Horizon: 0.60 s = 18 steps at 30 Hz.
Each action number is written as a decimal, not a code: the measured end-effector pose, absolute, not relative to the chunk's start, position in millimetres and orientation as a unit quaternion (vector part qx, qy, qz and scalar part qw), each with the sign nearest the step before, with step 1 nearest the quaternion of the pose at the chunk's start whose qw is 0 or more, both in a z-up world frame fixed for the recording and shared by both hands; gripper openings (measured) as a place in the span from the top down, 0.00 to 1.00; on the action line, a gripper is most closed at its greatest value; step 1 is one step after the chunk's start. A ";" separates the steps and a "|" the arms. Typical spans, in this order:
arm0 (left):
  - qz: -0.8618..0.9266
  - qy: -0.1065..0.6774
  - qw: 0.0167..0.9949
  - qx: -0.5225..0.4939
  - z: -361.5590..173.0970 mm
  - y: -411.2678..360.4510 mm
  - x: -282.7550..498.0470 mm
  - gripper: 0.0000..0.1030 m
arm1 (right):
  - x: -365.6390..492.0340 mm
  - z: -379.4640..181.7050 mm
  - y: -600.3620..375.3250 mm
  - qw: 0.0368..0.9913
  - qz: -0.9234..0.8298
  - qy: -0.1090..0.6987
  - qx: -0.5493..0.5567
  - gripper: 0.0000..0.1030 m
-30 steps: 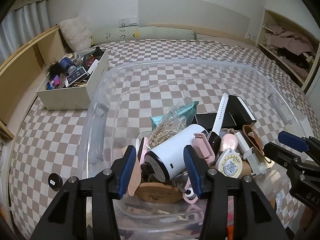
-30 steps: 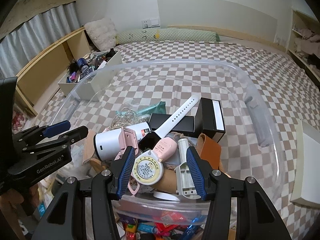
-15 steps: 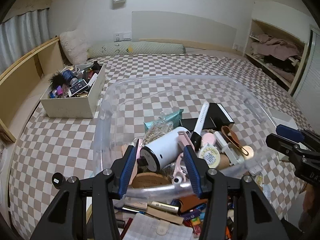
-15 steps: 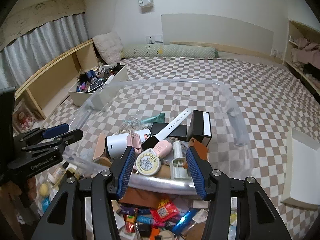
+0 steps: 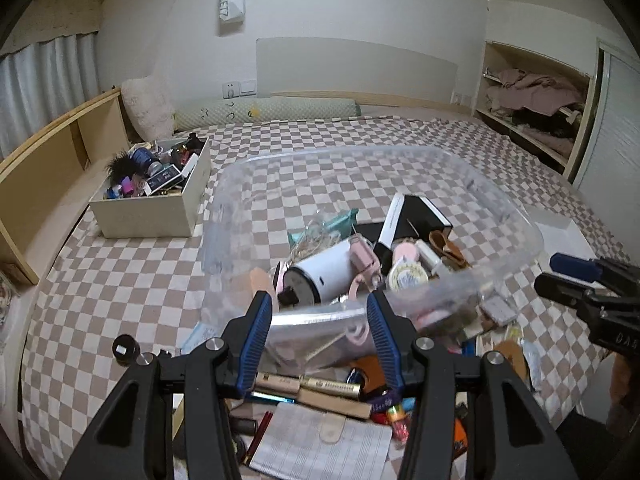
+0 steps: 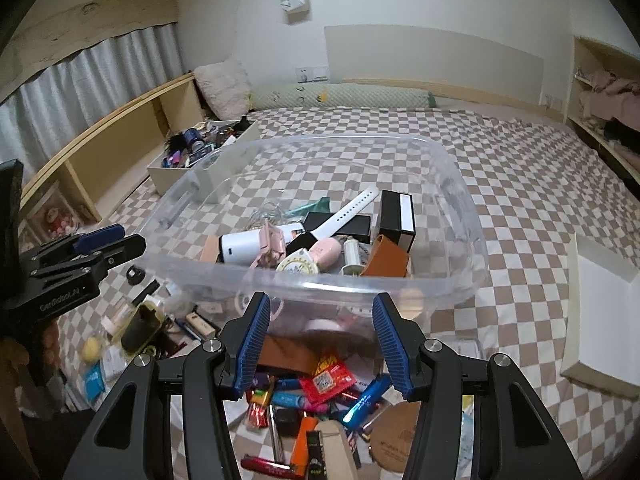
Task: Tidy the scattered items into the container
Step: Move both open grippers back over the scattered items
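Note:
A clear plastic container sits on the checkered bed. In it lie a white cylinder device, a white watch strap, a black box and a round yellow tin. Scattered items lie in front of its near wall: gold tubes, a grid-pattern pouch, a red packet, a blue pen and an orange lighter. My left gripper hangs open above this pile, holding nothing. My right gripper is open and empty too.
A beige box full of clutter stands to the far left of the container. A white lid lies at the right. A wooden shelf runs along the bed's left side. A small black cap lies at the near left.
Both grippers have drawn back and up from the container, which now looks smaller. The pile of scattered items in front of it has come into view. The jaws' spread is unchanged.

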<state>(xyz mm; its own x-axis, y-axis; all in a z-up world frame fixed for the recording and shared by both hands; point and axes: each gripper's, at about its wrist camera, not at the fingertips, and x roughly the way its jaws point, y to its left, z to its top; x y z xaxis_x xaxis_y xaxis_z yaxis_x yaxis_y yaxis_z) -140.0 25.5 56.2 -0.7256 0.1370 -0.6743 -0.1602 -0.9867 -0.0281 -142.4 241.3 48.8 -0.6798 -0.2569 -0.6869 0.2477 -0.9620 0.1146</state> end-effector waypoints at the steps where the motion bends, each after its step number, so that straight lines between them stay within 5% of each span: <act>1: 0.928 0.017 0.081 -0.363 54.5 23.9 -136.8 0.52 | -137.9 48.3 241.1 0.138 -0.919 -0.002 0.368 0.47; 18: 0.892 0.028 0.135 -0.430 13.0 29.7 -88.4 0.52 | -94.2 -25.6 228.5 0.156 -0.879 0.077 0.444 0.47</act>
<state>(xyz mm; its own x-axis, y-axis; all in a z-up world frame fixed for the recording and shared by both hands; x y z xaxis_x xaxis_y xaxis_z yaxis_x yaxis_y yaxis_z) -88.4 29.7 13.0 -0.5940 0.2165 -0.7748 -0.2644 -0.9621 -0.0661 -94.2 228.5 -25.6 -0.5563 -0.2057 -0.8051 0.3421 -0.9396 0.0036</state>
